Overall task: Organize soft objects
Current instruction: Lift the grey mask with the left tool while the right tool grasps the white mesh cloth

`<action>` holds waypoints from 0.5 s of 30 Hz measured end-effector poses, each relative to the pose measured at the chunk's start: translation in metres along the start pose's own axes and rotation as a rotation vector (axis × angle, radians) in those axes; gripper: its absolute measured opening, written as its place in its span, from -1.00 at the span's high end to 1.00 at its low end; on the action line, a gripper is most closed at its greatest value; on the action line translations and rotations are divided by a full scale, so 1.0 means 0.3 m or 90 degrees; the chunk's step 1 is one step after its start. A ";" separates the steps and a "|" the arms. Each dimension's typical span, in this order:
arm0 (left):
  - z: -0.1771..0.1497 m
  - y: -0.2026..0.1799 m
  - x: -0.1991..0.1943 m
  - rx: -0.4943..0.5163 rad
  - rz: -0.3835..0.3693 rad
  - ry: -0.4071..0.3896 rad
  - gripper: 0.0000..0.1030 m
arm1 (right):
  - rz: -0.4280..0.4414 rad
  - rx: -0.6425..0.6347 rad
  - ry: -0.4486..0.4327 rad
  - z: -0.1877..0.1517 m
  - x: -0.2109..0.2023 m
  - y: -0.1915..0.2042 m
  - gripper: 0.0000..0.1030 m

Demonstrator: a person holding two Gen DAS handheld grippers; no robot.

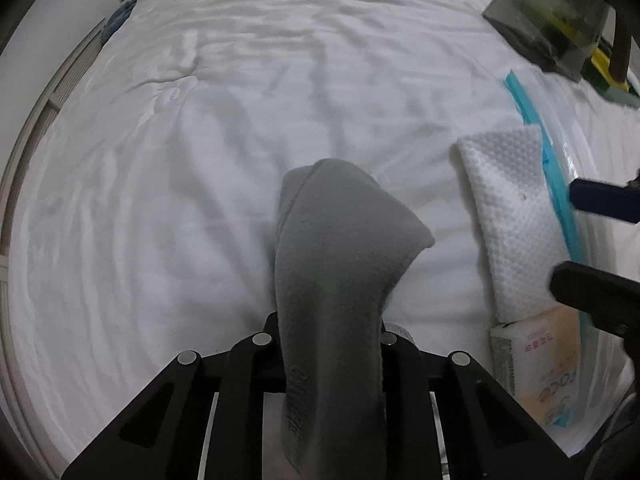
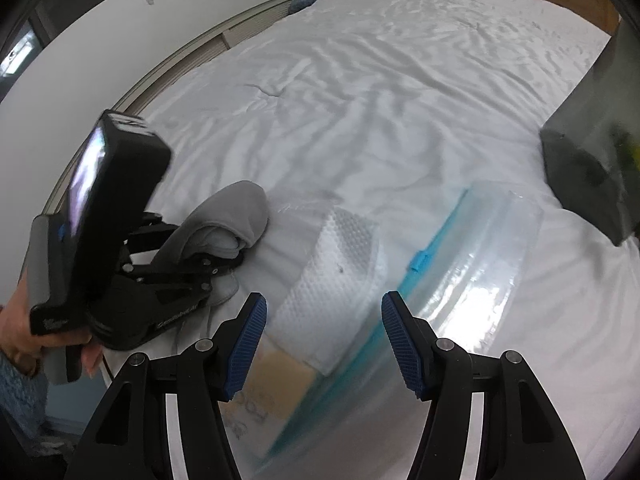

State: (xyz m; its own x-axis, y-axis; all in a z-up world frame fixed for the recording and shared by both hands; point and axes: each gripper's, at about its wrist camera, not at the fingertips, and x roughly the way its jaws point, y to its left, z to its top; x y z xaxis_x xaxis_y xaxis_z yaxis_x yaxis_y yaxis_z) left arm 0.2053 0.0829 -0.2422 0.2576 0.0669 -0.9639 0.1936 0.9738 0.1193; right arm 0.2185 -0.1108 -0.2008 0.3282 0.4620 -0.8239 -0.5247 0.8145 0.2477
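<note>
My left gripper point(image 1: 328, 332) is shut on a grey sock point(image 1: 336, 248) and holds it just above the white bed; it also shows in the right wrist view point(image 2: 224, 264) with the sock point(image 2: 228, 216) in its jaws. A folded white textured cloth point(image 2: 340, 280) lies to its right, partly over a clear zip bag point(image 2: 472, 280) with a blue seal strip. My right gripper point(image 2: 322, 340) is open and empty, hovering over the cloth and the bag edge. The cloth point(image 1: 508, 216) and the right gripper's fingers point(image 1: 592, 292) also show in the left wrist view.
A white bedsheet point(image 2: 360, 92) covers the bed. A dark grey box point(image 2: 588, 168) stands at the right. A tan packet with print point(image 1: 548, 364) lies under the cloth inside the bag. A wall and a radiator grille run along the left.
</note>
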 end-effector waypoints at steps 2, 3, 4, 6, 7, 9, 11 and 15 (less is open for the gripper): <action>-0.016 0.023 -0.010 -0.010 -0.015 -0.006 0.71 | 0.003 0.009 0.007 0.011 0.024 -0.009 -0.17; -0.021 0.032 -0.012 -0.014 -0.020 -0.008 0.71 | 0.006 0.015 0.013 0.015 0.040 -0.012 -0.17; -0.025 0.046 -0.016 -0.018 -0.024 -0.008 0.70 | 0.004 0.016 0.018 0.017 0.049 -0.015 -0.17; -0.032 0.081 -0.020 -0.023 -0.033 -0.011 0.70 | -0.004 0.021 0.030 0.026 0.078 -0.016 -0.16; -0.036 0.104 -0.022 -0.028 -0.038 -0.011 0.70 | -0.007 0.027 0.037 0.030 0.097 -0.019 -0.14; -0.032 0.125 -0.020 -0.033 -0.042 -0.012 0.70 | -0.011 0.036 0.047 0.037 0.125 -0.023 -0.10; -0.031 0.127 -0.018 -0.032 -0.042 -0.014 0.71 | -0.020 0.040 0.055 0.041 0.157 -0.026 0.04; -0.030 0.112 -0.036 -0.023 -0.040 -0.020 0.71 | -0.036 0.023 0.055 0.054 0.194 -0.023 0.64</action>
State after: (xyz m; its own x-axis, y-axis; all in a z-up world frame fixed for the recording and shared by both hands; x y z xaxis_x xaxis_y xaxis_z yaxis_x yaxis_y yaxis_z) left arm 0.2006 0.1167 -0.2300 0.2763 -0.0014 -0.9611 0.1764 0.9831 0.0493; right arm 0.2540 -0.0839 -0.2421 0.2867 0.3838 -0.8778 -0.4779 0.8514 0.2162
